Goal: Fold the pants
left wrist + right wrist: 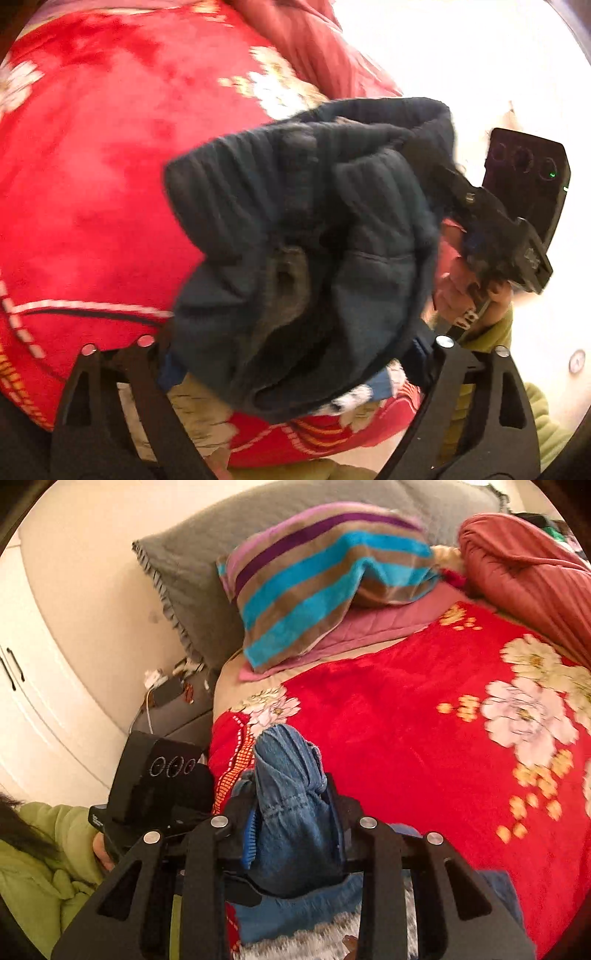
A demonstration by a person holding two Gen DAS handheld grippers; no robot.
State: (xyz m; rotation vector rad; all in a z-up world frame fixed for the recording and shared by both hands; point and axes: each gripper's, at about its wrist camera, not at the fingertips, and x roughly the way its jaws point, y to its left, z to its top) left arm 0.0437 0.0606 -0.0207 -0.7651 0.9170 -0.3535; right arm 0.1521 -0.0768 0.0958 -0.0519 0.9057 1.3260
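Red floral blanket [406, 738] spread over bed. Gray pillow [192, 554] and striped pillow [314, 572] propped at headboard. Jeans [314, 240] bunched above blanket, held between both tools. Right gripper [291, 823] fingers clenched on denim fold. Left gripper [291, 354] fingers spread wide; grip on jeans cannot be told.

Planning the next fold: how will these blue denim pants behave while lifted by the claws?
Probably floppy: the blue denim pants bunch and crumple where the right claw pinches them. Likely thick and fairly heavy, since the dark bundle hangs in bulky folds before the left claw. Slipping seems unlikely given the textured fabric.
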